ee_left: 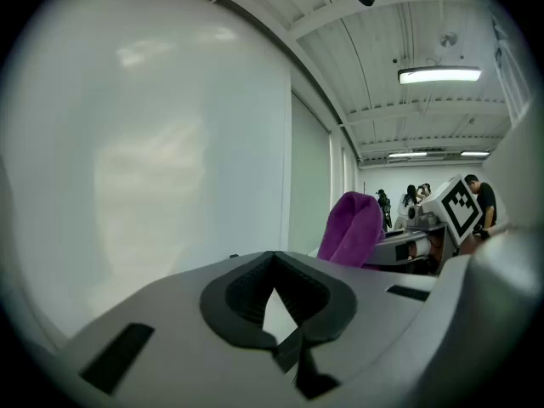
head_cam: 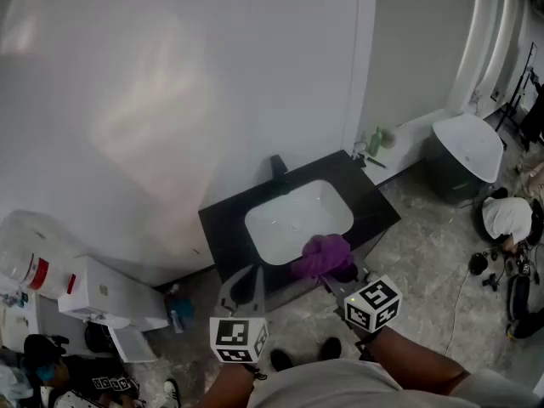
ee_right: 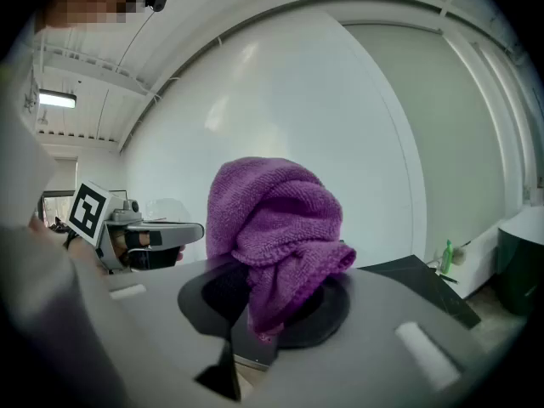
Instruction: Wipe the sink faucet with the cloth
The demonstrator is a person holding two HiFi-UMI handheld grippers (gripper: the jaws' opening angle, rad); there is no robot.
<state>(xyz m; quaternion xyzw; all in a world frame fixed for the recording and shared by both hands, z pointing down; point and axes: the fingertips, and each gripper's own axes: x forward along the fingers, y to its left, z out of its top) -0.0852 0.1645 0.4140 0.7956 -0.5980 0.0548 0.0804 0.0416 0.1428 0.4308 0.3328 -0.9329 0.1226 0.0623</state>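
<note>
Two grippers, one per hand. My left gripper (head_cam: 242,284) (ee_left: 275,303): jaws pressed together, nothing between, over front-left edge of one black counter (head_cam: 228,224). One white sink (head_cam: 293,218) ahead of both grippers. One dark faucet (head_cam: 279,165) beyond sink at wall, well apart from cloth. My right gripper (head_cam: 337,274) (ee_right: 255,325): jaws pinching one purple cloth (head_cam: 323,253) (ee_right: 272,219), bunched, standing past jaw tips, over sink's front rim. One green bottle (head_cam: 375,140) far ahead-right of right gripper.
</note>
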